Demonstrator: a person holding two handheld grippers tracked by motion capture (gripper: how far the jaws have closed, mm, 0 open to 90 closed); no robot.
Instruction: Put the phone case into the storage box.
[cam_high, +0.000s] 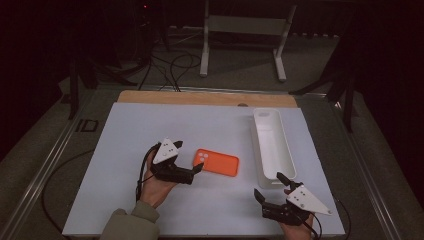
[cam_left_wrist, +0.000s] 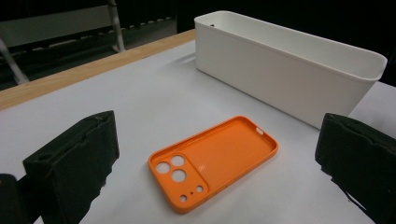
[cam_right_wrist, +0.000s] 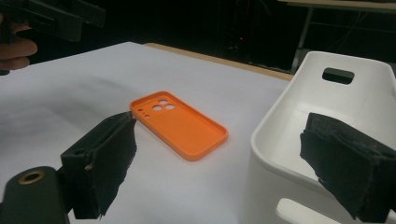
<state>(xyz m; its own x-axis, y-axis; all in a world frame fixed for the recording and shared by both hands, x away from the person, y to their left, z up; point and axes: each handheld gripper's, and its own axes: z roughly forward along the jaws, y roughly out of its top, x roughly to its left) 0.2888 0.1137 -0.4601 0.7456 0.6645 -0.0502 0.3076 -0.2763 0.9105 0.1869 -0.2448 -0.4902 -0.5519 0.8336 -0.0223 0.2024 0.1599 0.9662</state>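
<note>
Top view, white-covered table (cam_high: 125, 200) with a bare wooden strip along the far edge. Near the centre, lying flat: orange phone case (cam_high: 216, 162), hollow side up, camera cut-outs at its left end. To the right of it and apart from it: long white bin (cam_high: 272, 145), running near to far, its near end close to the right claw.

Left claw (cam_high: 199, 167), held in the left hand (cam_high: 156, 189), grey three-cornered plate on top, tips pointing right at the camera-cut-out end of the case, just beside it; touching or not, cannot tell. In the left claw's own view (cam_left_wrist: 215, 154): jaws spread wide, released, nothing between the pads, the case (cam_left_wrist: 214, 161) lying on the table between and beyond them, the bin (cam_left_wrist: 285, 65) behind it to the right.

Right claw (cam_high: 270, 187), near right corner of the table, held in the right hand (cam_high: 295, 231), tips pointing left and far. In its own view (cam_right_wrist: 219, 168): jaws likewise wide apart, released, empty; left jaw over the table, right jaw over the near end of the bin (cam_right_wrist: 299, 121), whose far wall carries a handle slot. Case (cam_right_wrist: 178, 123) beyond the jaws; left claw (cam_right_wrist: 51, 18) and fingers at upper left.

Behind the table: dark floor, black cables, white metal stand (cam_high: 245, 30).
</note>
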